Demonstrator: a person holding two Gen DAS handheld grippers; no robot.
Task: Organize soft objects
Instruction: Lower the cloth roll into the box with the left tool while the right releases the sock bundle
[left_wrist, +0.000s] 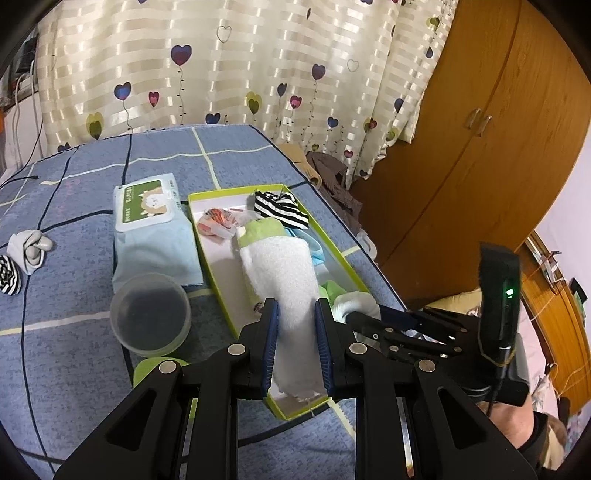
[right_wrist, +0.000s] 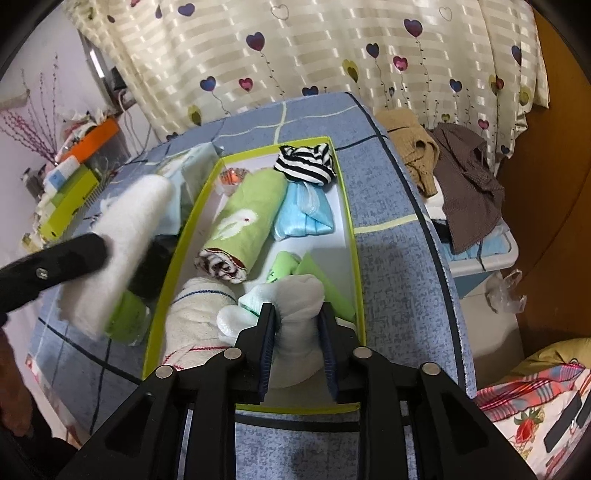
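The left tool is clenched narrowly on a fluffy white rolled towel, its blue ribbed pads pressing both sides of the roll. The roll is long and nubbly, and it sticks out ahead of the tool over the lime-edged shallow box; its near end shows a frayed edge. The right tool grips a bundled white sock, soft and knitted, bulging above the pads; the bundle sits at the near end of the box, low among the other things.

Ahead of the right tool inside the box lie a green rolled towel with a white rabbit figure, a shiny blue folded cloth, a black-and-white striped bundle at the far end, and a cream ribbed roll with thin coloured lines just left of the tool. The box lies on a bed with a blue checked cover.

Left of the left tool stand a translucent round plastic tub and a pack of wet wipes. Farther left, a grey-white sock ball lies on the cover; a striped one is cut off by the lens edge. Whether the towel roll touches the box floor is hidden by the tool.
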